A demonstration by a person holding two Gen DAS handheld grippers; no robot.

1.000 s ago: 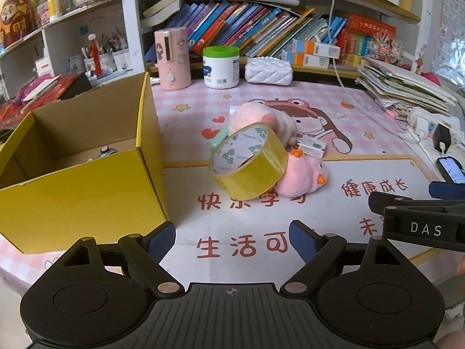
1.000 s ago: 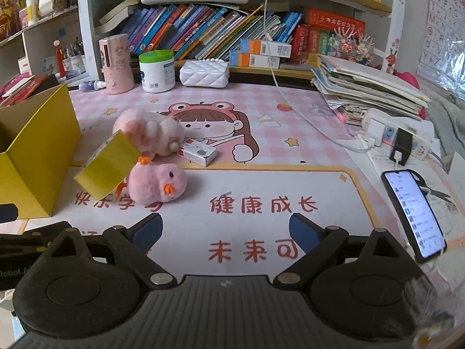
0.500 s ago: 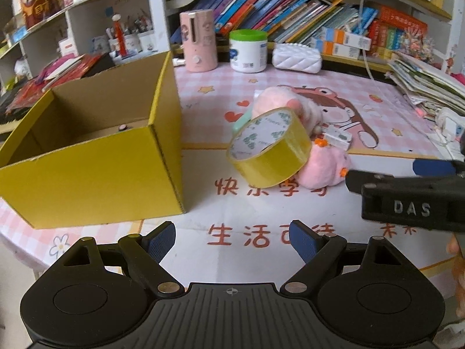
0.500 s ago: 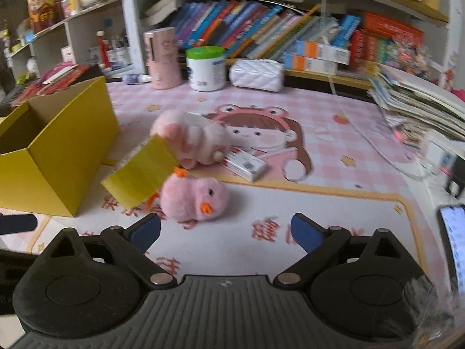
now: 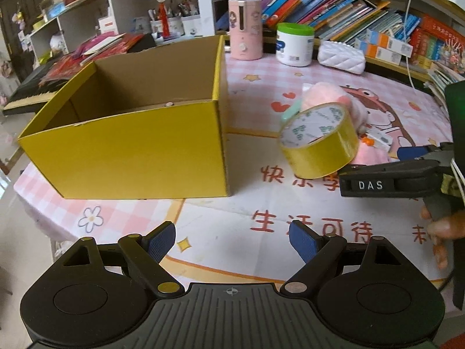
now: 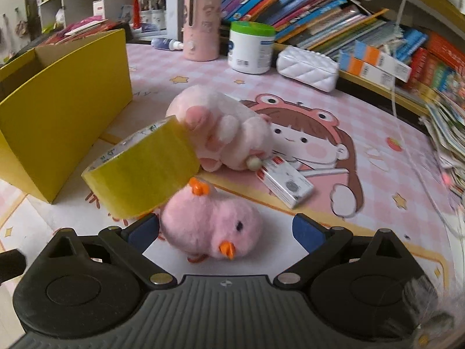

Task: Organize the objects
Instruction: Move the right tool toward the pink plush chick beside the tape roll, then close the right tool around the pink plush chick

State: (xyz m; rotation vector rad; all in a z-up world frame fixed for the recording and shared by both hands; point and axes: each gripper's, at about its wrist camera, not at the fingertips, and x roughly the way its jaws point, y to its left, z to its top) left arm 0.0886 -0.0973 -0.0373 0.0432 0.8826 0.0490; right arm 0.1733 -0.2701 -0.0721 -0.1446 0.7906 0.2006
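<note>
Yellow tape roll [image 5: 318,142], left view: tilted on the surface right of the yellow box [image 5: 139,148]; left tongs [image 5: 232,240] apart, empty, well short.
Lettering: "DAS" on the right tongs' arm.
Right view: pink chick [image 6: 212,228] lies between the right tongs [image 6: 226,228], apart, nearer; roll propped up-left.

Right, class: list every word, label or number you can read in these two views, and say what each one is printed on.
"DAS": white letters on the black finger of the right hand-held gripper.
"快乐学": red characters on the desk mat, partly hidden.
"生活可待": red characters on the mat, nearer row.
Prints on the tape roll, white jar, small box, book spines: too small or blurred.
</note>
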